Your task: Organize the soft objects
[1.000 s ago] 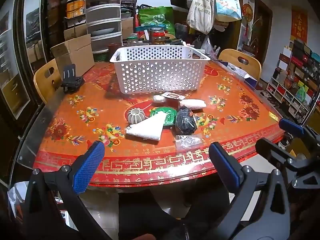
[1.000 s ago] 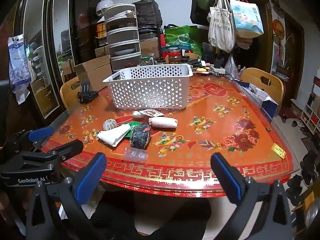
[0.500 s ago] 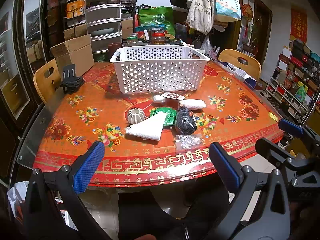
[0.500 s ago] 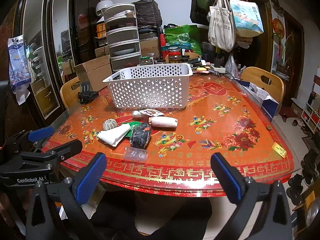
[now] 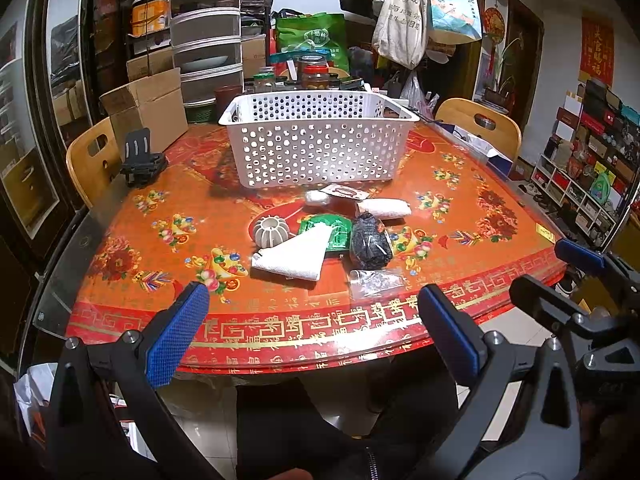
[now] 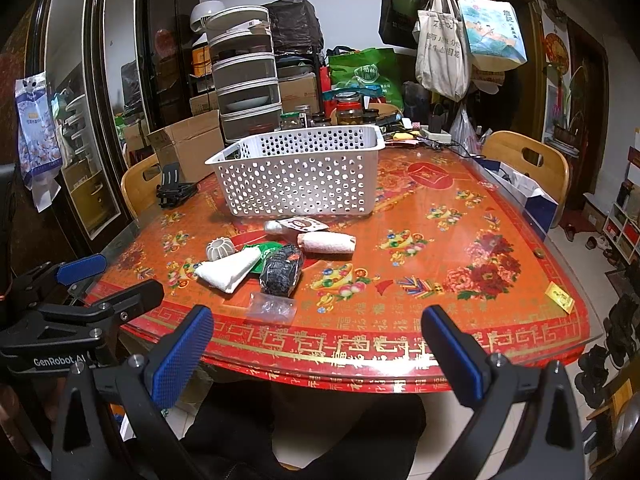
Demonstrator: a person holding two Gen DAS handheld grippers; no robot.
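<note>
A white perforated basket stands on the red patterned table. In front of it lie a folded white cloth, a black mesh bundle, a rolled white cloth, a green packet, a small white roll, a ribbed grey ball and a clear plastic bag. My left gripper and right gripper are both open and empty, held off the table's near edge.
A black phone stand sits at the table's left. A cardboard box, jars and stacked drawers are behind the basket. Wooden chairs stand around the table. A small yellow tag lies near the right edge.
</note>
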